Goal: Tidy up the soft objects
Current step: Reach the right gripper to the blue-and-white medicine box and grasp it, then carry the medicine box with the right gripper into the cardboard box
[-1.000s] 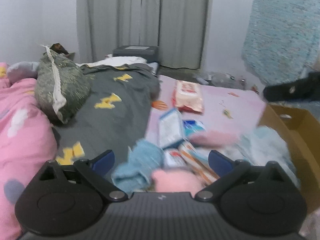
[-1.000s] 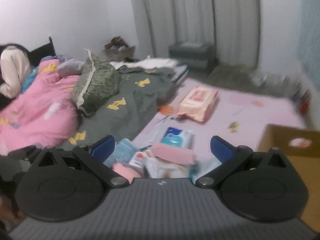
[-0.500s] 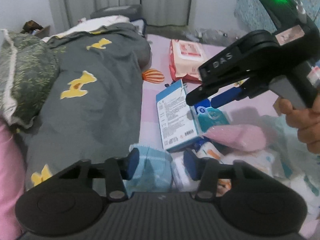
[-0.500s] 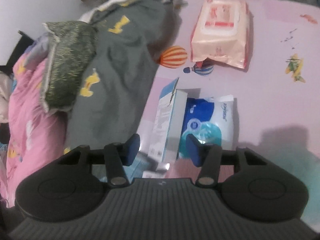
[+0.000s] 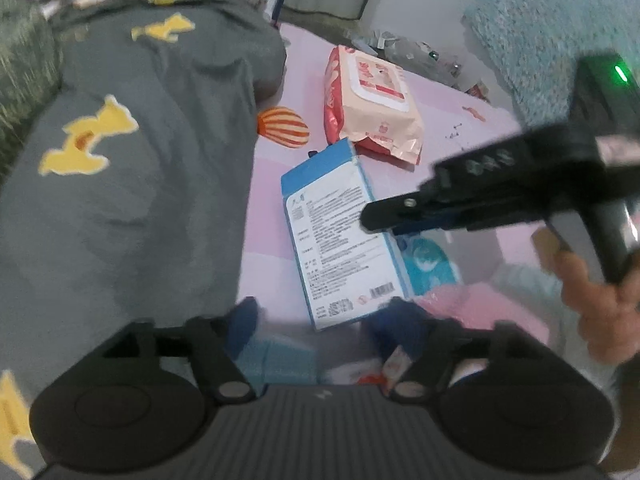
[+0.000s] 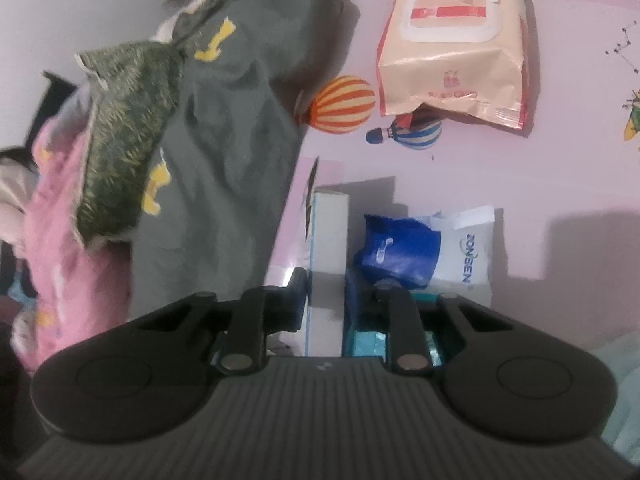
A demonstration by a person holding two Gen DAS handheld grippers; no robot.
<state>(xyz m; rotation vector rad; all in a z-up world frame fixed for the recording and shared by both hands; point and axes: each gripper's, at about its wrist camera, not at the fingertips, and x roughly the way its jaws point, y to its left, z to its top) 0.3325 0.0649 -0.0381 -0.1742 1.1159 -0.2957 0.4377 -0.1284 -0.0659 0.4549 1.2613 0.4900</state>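
A blue-and-white flat box (image 5: pixel 340 240) lies among soft items on the pink sheet. My right gripper (image 6: pixel 326 296) is shut on the box's (image 6: pixel 328 240) thin white edge; in the left wrist view the right gripper (image 5: pixel 380 216) reaches in from the right, held by a hand (image 5: pixel 604 312). My left gripper (image 5: pixel 320 320) hangs low over a light blue cloth (image 5: pixel 280 360), its jaws opening with the cloth between them, not pressed. A pink soft item (image 5: pixel 480 308) lies to the right of it. The view there is blurred.
A pink wipes pack (image 6: pixel 456 40) lies farther up the sheet. A blue-and-white tissue pack (image 6: pixel 424 248) sits right of the box. A grey quilt with yellow shapes (image 5: pixel 140 160) and a green cushion (image 6: pixel 128 128) fill the left side.
Both grippers have tipped down and come close to the pile. The right jaws went from wide to shut on the box. The left jaws narrowed over the blue cloth, then widened again.
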